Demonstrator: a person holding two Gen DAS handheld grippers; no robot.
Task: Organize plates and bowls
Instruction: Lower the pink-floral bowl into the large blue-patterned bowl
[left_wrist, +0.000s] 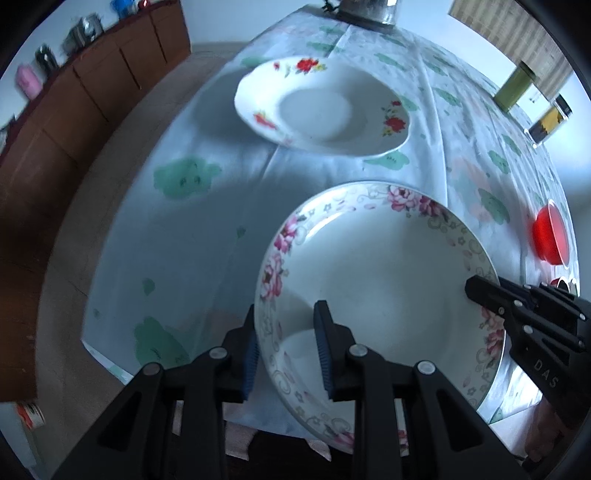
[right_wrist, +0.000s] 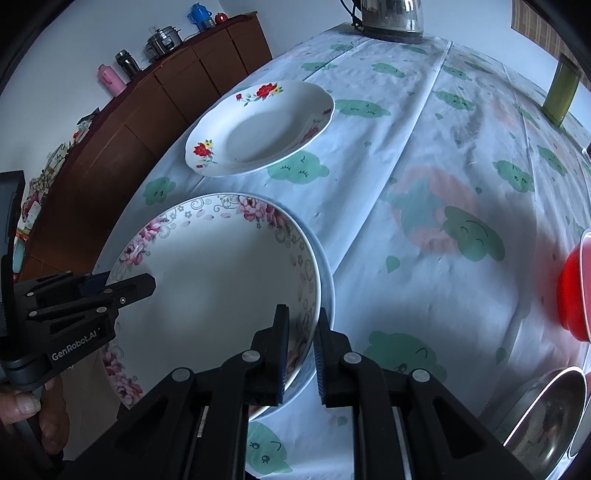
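Gripping opposite sides of a large white deep plate with pink peony flowers around its rim (left_wrist: 384, 280), both black two-finger grippers pinch its edge, each with one finger inside the rim and one outside. The left gripper (left_wrist: 286, 347) clamps the plate's left rim, its blue ribbed pads (left_wrist: 322, 350) set against the ceramic; the right gripper (right_wrist: 301, 350) clamps the right rim, its jaws pressed nearly together on the thin wall. This plate sits at the near edge of a table draped in a pale blue plastic cloth printed with green cartoon clouds (right_wrist: 424, 177). Beyond it, farther along the table and apart from it, lies a smaller white scalloped plate with red flowers (right_wrist: 258, 129). A red bowl (right_wrist: 572, 291) stands at the right edge, and a shiny steel bowl (right_wrist: 546, 417) sits nearer, also right.
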